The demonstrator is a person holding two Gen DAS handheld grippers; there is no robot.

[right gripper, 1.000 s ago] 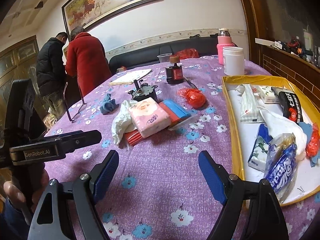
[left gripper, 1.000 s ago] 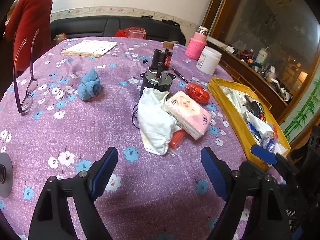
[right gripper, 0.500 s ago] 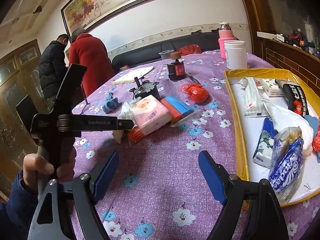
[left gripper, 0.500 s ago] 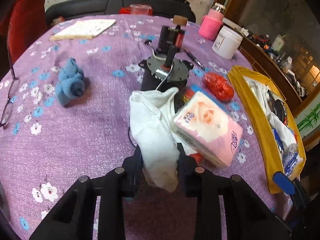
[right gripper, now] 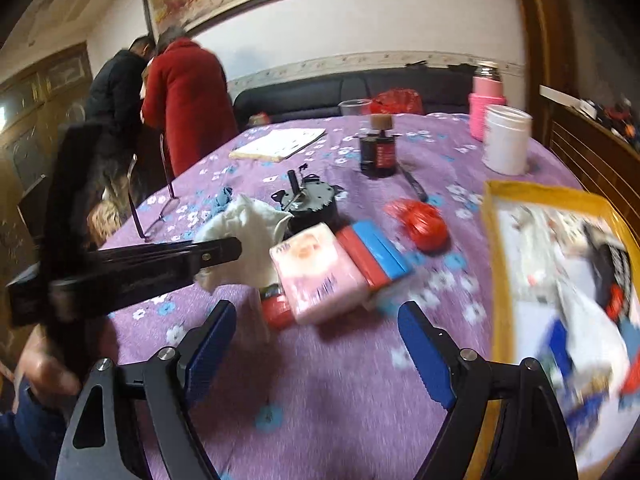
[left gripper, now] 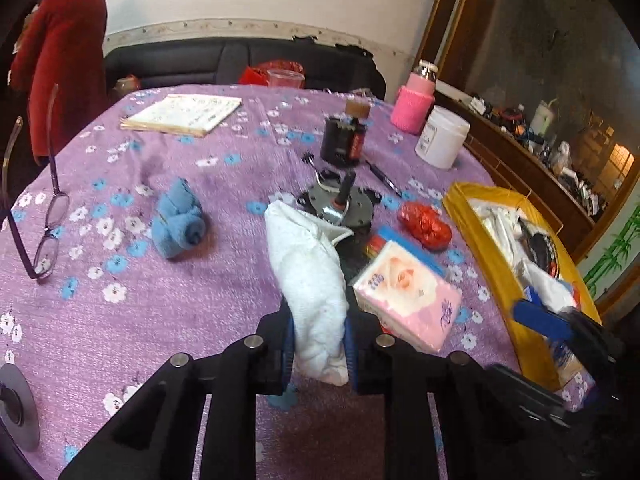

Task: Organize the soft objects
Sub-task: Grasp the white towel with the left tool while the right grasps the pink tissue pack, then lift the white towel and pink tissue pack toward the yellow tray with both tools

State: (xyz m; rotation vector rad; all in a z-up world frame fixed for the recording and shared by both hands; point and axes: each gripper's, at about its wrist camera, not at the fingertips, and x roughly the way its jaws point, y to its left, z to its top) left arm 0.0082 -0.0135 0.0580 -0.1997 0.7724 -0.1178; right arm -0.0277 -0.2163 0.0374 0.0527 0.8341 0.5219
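My left gripper [left gripper: 318,346] is shut on a white cloth [left gripper: 308,272] and holds it lifted off the purple flowered tablecloth; the cloth also shows in the right wrist view [right gripper: 248,236], with the left gripper [right gripper: 216,250] on it. A pink tissue pack [left gripper: 408,294] lies just right of the cloth. A rolled blue cloth [left gripper: 178,226] lies to the left. A yellow tray [left gripper: 500,264] holding soft packets sits at the right. My right gripper [right gripper: 316,346] is open and empty, above the table in front of the pink tissue pack [right gripper: 316,272].
A black motor [left gripper: 340,204], a dark ink bottle [left gripper: 344,140], a red bag [left gripper: 424,224], red and blue boxes [right gripper: 372,252], a white jar [left gripper: 440,136], a pink bottle [left gripper: 412,104], a booklet [left gripper: 184,114] and glasses [left gripper: 44,216] lie on the table. Two people stand at the far left.
My left gripper moved in, shut on the white cloth and has lifted it and drawn back. The right gripper stayed open and shifted slightly.
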